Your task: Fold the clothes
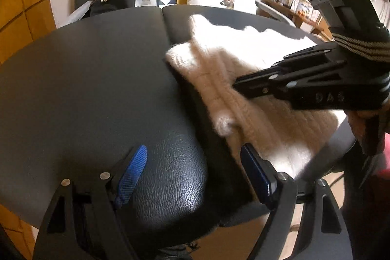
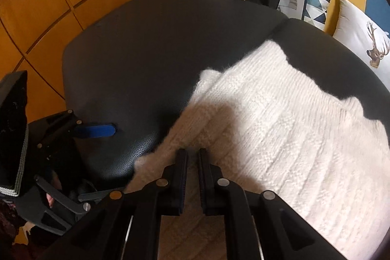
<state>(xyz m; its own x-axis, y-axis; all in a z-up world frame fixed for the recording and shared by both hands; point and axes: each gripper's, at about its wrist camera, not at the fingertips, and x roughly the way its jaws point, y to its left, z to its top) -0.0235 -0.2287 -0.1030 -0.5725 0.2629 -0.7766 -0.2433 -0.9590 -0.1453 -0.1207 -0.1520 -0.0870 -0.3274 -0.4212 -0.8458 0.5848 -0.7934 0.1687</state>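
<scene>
Black leathery surface point(image 2: 146, 52) holds my soft, fluffy white knitted sweater point(image 2: 280, 113); right hand-held gripper point(image 2: 192, 157) pinches its edge, left hand-held gripper point(image 1: 195, 162) gapes empty.

The white knit sweater point(image 2: 292, 138) runs off the right wrist view's right and lower edges, its near part hidden under the right gripper point(image 2: 192, 155). Whether those nearly closed jaws pinch any knit cannot be told.
</scene>
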